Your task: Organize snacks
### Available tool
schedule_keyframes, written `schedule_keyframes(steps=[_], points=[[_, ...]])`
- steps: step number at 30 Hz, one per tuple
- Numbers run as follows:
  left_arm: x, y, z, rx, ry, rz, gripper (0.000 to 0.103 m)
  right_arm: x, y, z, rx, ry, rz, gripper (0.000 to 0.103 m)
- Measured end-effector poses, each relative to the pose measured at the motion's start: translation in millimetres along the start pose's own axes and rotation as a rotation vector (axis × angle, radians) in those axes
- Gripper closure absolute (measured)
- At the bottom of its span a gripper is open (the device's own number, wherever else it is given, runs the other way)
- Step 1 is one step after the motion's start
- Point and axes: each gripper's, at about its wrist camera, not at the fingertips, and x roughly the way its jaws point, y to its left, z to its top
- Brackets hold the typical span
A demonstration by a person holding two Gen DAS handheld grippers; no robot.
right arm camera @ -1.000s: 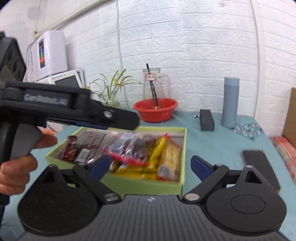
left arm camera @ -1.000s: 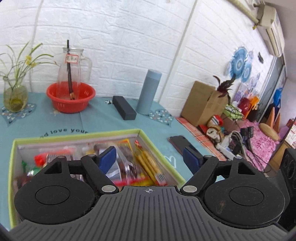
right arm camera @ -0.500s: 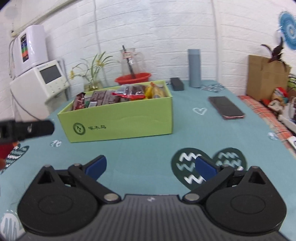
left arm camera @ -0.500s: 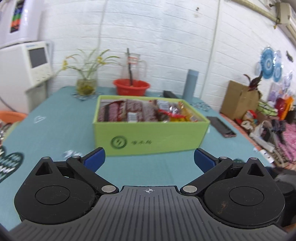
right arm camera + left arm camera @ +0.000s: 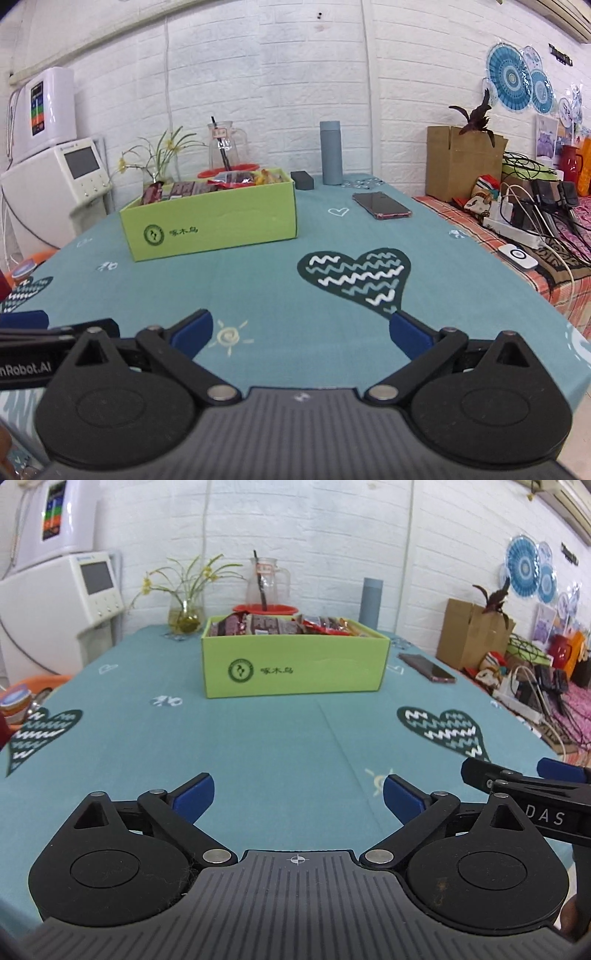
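Two grippers, both empty, both back from the box. Left wrist view: left gripper (image 5: 297, 794) spread wide over bare tablecloth (image 5: 280, 738), nothing between the blue pads (image 5: 194, 792); jaws have just been closing a touch after opening, nothing in them. Green box (image 5: 295, 664) sits well ahead, mid-table, full of snacks (image 5: 280, 623) packed upright to the rim. Right gripper's tip pokes in at lower right, also holding nothing. Behind the box: red bowl (image 5: 266, 609) with glass jug (image 5: 266, 579), vase (image 5: 185, 613), grey flask (image 5: 371, 602); phone (image 5: 426, 667) to the box's right, apart from it. Right wrist view: right gripper (image 5: 299, 332) gaping, pads clear of everything, over the cloth near a dark heart print (image 5: 354, 277); its jaws have just been opening. Box sits ahead-left, one corner toward the camera, wrappers showing above the wall. Handling, as judgement: packets look light, soft, crinkly and slick, likely to slip or crush; pinch a single one by its sealed top edge, not the middle. Box is thin card, probably light but flexy; take it by opposite side walls low down, one gripper per side, rather than squeezing the rim.
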Motion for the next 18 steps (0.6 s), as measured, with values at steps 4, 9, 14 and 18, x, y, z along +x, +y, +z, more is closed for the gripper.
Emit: schedule_keyframes(steps=[4, 9, 14, 18], points=[[-19.5, -0.7, -12.4, 0.003, -0.007, 0.002, 0.015, -14.5, 1.2, -10.1, -0.021, 0.017, -0.002, 0.002], [-36.6, 0.1, -23.3, 0.005, -0.026, 0.02, 0.015, -34.7, 3.4, -22.3, -0.046, 0.006, 0.01, 0.002], [-50.8, -3.1, -34.7, 0.011, -0.029, 0.021, 0.016, -58.4, 0.7, -38.8, -0.06, -0.019, 0.007, 0.002], [-71.4, -10.7, -49.1, 0.035, -0.046, 0.03, 0.016, -80.8, -8.6, -55.2, -0.05, -0.04, 0.01, 0.002]])
